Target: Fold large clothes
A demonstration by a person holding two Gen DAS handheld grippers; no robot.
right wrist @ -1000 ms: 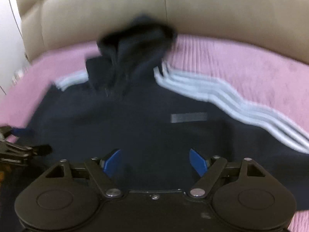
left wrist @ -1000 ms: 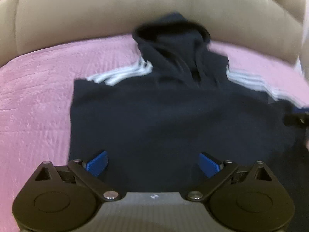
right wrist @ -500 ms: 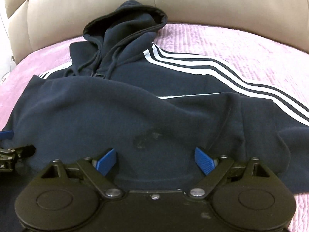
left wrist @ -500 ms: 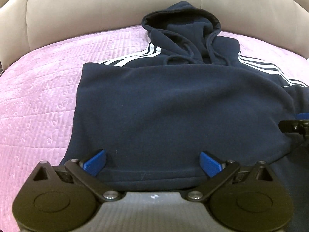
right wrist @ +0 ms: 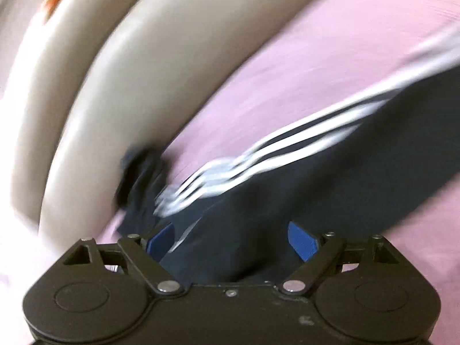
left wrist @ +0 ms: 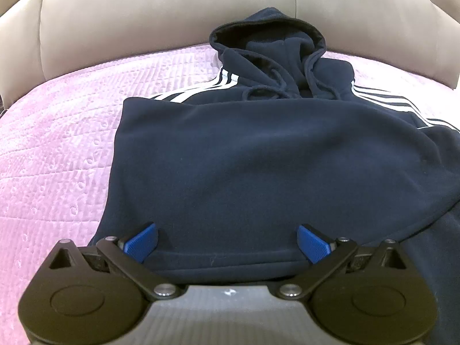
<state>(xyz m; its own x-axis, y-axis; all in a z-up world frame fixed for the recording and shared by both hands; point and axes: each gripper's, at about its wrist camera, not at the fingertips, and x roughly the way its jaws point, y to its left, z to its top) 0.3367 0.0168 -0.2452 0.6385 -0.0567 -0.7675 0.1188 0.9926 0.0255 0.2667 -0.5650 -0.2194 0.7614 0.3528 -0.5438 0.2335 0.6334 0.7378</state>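
On the pink bedspread [left wrist: 57, 149] we see the navy hoodie [left wrist: 258, 158] folded, hood toward the headboard [left wrist: 143, 14]. Our left hand-held gripper [left wrist: 227, 243] and right hand-held gripper [right wrist: 231, 240] both gape wide, gripping nothing.

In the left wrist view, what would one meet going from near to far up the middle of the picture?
Left gripper with open jaws → folded-over hem of the navy hoodie → its drawstrings → hood → beige padded headboard.
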